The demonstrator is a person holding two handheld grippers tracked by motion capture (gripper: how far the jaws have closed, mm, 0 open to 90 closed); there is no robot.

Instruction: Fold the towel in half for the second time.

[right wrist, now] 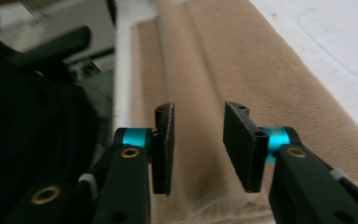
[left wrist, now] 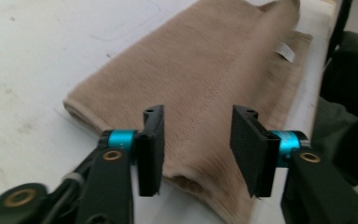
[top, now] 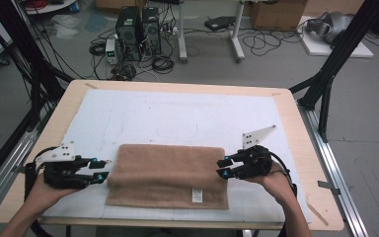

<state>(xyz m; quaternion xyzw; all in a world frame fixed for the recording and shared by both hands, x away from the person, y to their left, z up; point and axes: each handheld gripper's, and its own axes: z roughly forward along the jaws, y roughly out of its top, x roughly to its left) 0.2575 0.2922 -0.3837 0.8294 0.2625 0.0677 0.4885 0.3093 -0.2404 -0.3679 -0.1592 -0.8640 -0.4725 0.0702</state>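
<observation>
Floor [top: 276,64]: grey, being crossed by loose black cables [top: 256,42].
Table [top: 296,128]: light wood, being covered by a white mat [top: 177,113].
Computer towers [top: 138,32]: two are being kept on the floor beyond the table.
Cardboard box [top: 276,12]: being stored at the far right.
Frame [top: 335,54]: black struts are being braced beside the table.

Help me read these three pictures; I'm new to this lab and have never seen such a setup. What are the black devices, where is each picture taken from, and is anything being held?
A person sits at a table covered by a white mat and holds a hand-operated black claw in each hand. The wide picture comes from a fixed camera above. The left claw sits at one short end of a folded tan towel, the right claw at the other. The two close pictures come from cameras riding on the claws, looking along their jaws. In both, the jaws stand apart with the towel beyond them, and nothing is pinched. So nothing is held: the towel lies flat on the mat, its small white label near the person.
</observation>
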